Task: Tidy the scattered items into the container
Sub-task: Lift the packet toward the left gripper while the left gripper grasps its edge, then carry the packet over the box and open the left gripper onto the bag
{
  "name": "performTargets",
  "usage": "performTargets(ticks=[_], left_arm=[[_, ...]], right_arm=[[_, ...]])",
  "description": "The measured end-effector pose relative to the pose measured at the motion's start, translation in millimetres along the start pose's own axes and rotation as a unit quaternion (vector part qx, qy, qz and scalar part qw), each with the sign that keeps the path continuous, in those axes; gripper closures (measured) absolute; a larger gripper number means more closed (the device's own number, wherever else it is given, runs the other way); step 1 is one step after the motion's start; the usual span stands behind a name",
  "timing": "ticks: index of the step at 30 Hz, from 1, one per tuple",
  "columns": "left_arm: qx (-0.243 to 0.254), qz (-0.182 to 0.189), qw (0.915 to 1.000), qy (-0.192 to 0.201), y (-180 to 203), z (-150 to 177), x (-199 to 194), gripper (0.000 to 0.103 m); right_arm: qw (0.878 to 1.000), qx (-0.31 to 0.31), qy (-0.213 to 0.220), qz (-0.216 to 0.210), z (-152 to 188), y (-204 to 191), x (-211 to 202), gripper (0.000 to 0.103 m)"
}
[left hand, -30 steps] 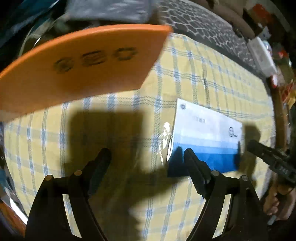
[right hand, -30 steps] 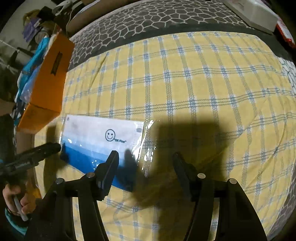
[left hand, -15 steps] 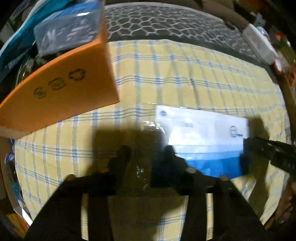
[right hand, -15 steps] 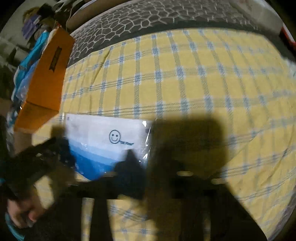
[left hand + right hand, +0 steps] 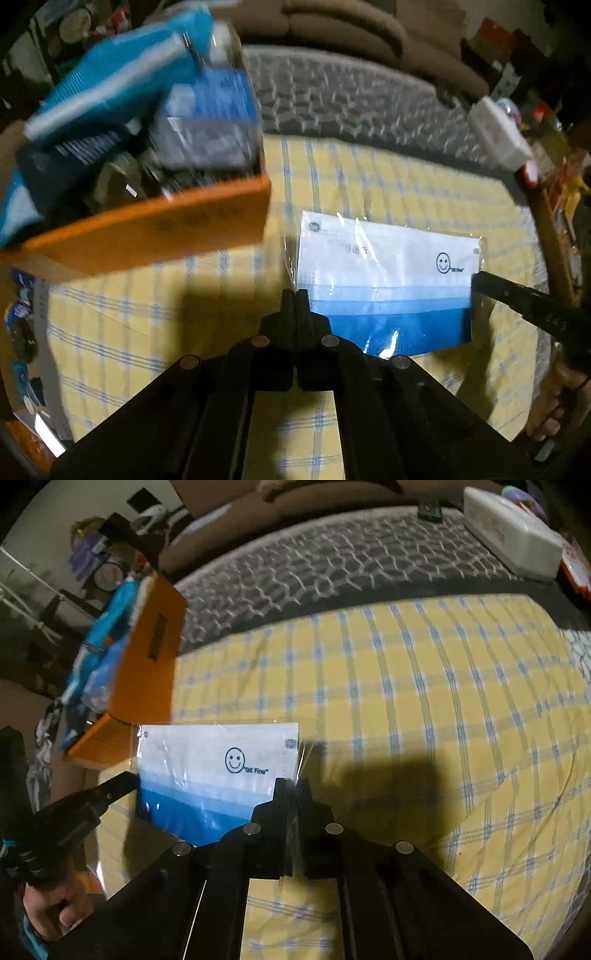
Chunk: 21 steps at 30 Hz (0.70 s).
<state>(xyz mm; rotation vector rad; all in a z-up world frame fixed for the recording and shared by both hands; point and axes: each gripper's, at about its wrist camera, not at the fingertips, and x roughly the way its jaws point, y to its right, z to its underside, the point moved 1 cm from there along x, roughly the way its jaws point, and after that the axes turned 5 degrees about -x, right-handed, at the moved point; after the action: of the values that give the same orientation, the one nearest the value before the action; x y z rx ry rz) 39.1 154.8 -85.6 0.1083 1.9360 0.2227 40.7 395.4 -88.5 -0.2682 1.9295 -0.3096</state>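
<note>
Both jaws closed since earlier, gripping flat white-and-blue smiley plastic packet edges; left gripper at packet's 9 o'clock, right gripper at 3.

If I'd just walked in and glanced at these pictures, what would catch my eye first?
Probably the white-and-blue packet with a smiley face, held above the yellow checked cloth by two black grippers, the left and right, each pinching one of its clear ends. Next, the orange box beside it, stuffed with blue packages.
</note>
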Motion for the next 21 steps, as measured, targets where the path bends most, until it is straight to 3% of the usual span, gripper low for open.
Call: performTargets(ticks=[10,16,21], left_arm=[[-0.017,0.001,0.9895,0.143,-36.5,-40.3,-84.7,0.102],[-0.052,0.000,0.9848,0.166,-68.4,-67.2,-93.3,0.102],[-0.097,0.000,0.9798,0.175,-109.6,-82.5,-100.2,0.102]], right_arm=[[0.990,-0.079,0.109,-0.049,-41.6,-85.0,-62.7,0.099],[0.983,-0.133,0.115,-0.060,-63.3,-137.2,-64.2,0.099],[0.976,-0.155,0.126,-0.080,-102.9,-179.9,-56.5,0.099]])
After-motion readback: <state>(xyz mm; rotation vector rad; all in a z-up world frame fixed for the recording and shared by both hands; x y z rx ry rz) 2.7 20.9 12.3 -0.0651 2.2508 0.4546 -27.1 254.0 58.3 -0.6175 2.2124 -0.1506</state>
